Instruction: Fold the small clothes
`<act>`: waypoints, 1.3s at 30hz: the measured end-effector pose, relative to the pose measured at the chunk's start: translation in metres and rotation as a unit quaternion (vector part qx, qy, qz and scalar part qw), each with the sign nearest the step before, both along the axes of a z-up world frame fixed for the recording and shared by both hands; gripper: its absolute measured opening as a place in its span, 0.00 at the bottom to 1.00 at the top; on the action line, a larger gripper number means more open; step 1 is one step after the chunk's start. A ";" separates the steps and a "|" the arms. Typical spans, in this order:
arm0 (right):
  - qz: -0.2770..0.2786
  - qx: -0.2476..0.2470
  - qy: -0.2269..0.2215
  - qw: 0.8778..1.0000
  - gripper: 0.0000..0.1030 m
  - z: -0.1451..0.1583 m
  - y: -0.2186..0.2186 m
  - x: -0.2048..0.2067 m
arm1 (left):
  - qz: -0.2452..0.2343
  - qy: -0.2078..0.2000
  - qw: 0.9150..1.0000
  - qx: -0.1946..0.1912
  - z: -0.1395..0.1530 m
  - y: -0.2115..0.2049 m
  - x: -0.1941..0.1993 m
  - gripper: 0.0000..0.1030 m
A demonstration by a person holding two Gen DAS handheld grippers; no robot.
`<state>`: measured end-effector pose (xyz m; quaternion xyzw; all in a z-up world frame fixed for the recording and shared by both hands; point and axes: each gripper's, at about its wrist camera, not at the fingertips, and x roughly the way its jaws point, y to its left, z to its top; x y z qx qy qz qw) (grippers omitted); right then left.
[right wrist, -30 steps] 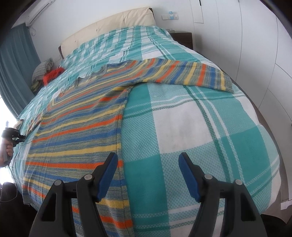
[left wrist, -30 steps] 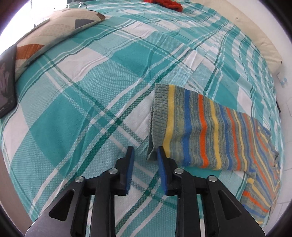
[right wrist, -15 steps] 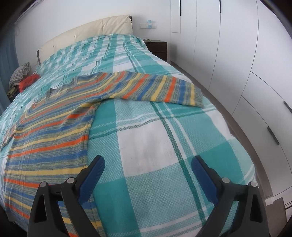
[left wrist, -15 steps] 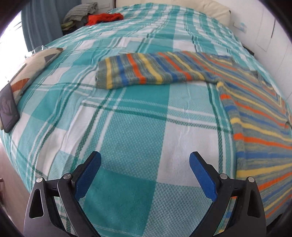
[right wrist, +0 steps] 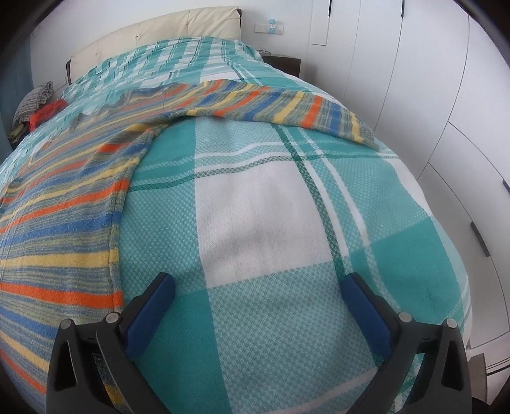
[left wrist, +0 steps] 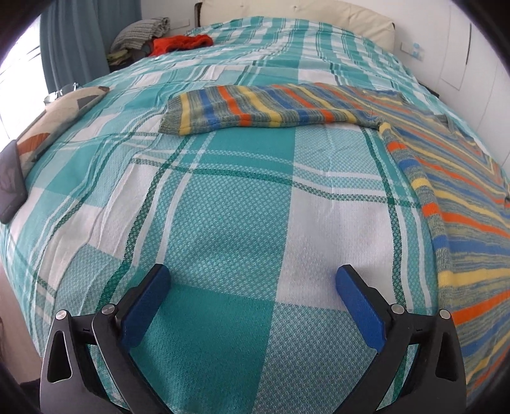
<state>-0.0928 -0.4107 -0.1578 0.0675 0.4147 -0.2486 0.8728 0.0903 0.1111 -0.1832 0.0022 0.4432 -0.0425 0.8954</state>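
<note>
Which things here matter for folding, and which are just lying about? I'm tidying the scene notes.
For the job:
striped sweater, spread flat
left tool, open
right tool, open

Lying about:
plaid bedspread
patterned cushion
red garment
grey knit pile

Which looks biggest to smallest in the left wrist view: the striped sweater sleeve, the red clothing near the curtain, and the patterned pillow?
1. Striped sweater sleeve: clearly largest.
2. Patterned pillow.
3. Red clothing: smallest in the picture, but it lies farthest from the camera, so its true size against the pillow is unsure.
</note>
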 end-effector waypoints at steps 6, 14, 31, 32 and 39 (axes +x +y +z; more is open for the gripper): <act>-0.001 -0.006 -0.010 1.000 1.00 -0.001 0.001 -0.002 | 0.002 -0.013 1.000 0.005 -0.002 -0.002 -0.002 1.00; -0.003 -0.011 -0.016 1.000 1.00 -0.002 0.002 -0.002 | 0.004 -0.022 1.000 0.008 -0.003 -0.003 -0.006 1.00; -0.002 -0.014 -0.018 1.000 1.00 -0.002 0.003 -0.002 | 0.011 -0.027 0.999 0.015 -0.003 -0.006 -0.007 0.99; -0.002 -0.015 -0.018 1.000 1.00 -0.002 0.003 -0.002 | 0.010 -0.027 0.999 0.014 -0.003 -0.006 -0.007 0.99; -0.002 -0.015 -0.018 1.000 1.00 -0.002 0.003 -0.002 | 0.010 -0.028 0.999 0.014 -0.003 -0.006 -0.007 1.00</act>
